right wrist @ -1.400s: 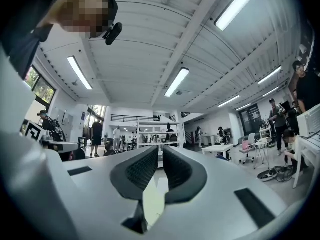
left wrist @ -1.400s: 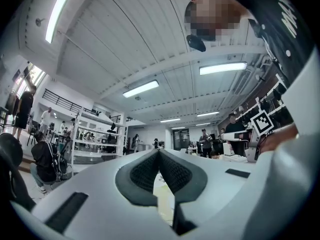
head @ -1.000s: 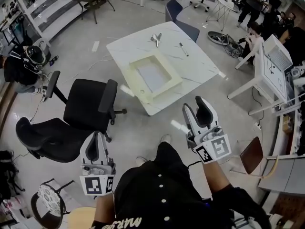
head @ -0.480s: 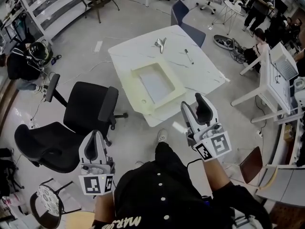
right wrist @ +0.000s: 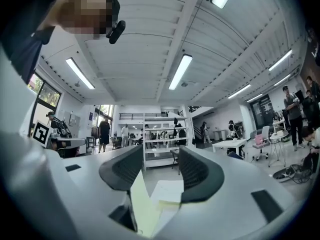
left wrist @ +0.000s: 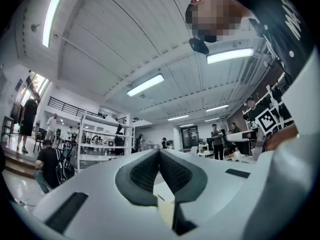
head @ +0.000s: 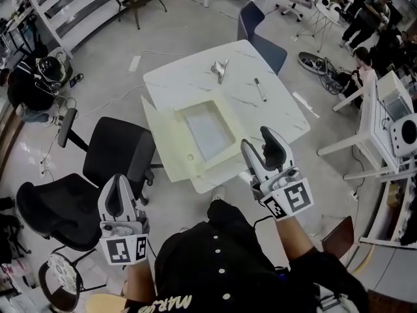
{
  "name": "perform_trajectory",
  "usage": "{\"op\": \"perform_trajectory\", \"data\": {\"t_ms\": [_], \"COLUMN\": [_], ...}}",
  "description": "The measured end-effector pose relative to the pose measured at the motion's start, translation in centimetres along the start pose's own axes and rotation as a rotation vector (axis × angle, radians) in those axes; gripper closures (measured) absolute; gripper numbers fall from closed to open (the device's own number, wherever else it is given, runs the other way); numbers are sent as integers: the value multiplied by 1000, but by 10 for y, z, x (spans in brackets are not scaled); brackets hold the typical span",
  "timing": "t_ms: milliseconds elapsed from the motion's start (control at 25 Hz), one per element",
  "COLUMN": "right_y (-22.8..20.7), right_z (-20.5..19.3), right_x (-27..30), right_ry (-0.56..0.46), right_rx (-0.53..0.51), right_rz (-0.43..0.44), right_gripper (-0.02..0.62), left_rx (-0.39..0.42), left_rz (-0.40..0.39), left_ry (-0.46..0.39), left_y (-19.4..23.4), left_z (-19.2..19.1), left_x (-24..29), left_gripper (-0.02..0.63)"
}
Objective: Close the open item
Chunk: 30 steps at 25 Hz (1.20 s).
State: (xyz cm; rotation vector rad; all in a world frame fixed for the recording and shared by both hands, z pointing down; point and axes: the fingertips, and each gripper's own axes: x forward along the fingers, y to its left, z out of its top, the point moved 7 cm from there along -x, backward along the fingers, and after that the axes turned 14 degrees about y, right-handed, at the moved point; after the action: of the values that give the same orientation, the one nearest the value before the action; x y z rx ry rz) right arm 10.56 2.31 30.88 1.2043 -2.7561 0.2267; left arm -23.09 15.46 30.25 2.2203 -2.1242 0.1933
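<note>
Head view: a shallow, pale cream box [head: 205, 132] lies open at the white worktop's [head: 273, 119] near edge. Its long axis runs away from the person, and its lid flap spreads past the worktop's left edge. The left gripper [head: 119, 181] is closed and empty. The right gripper's [head: 259, 141] jaws are apart, holding nothing.

Only partial white lettering [head: 174, 302], roughly "MAR", on the person's black buttoned shirt [head: 221, 259]; nothing else legible.
</note>
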Motion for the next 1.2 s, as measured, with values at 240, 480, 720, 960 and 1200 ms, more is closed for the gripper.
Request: {"op": "perform_trajectory", "data": {"t_ms": [240, 480, 720, 960, 1200], "right_y": [-39, -62, -57, -13, 63], "right_z": [11, 20, 21, 13, -7], "right_x": [24, 49, 78, 122, 165], "right_ry": [6, 38, 106, 250, 475], "right_rx": [-2, -11, -11, 17, 181], "right_rz": [58, 127, 231, 350, 462], "right_gripper": [365, 347, 344, 341, 344], "left_rx": [-3, -17, -20, -29, -35], "left_rz": [85, 170, 235, 266, 277], "left_ry": [-10, -17, -2, 19, 63], "left_y": [-3, -5, -3, 17, 42], "left_z": [14, 26, 25, 20, 11], "left_x": [32, 53, 57, 51, 43], "left_gripper": [588, 588, 588, 588, 589]}}
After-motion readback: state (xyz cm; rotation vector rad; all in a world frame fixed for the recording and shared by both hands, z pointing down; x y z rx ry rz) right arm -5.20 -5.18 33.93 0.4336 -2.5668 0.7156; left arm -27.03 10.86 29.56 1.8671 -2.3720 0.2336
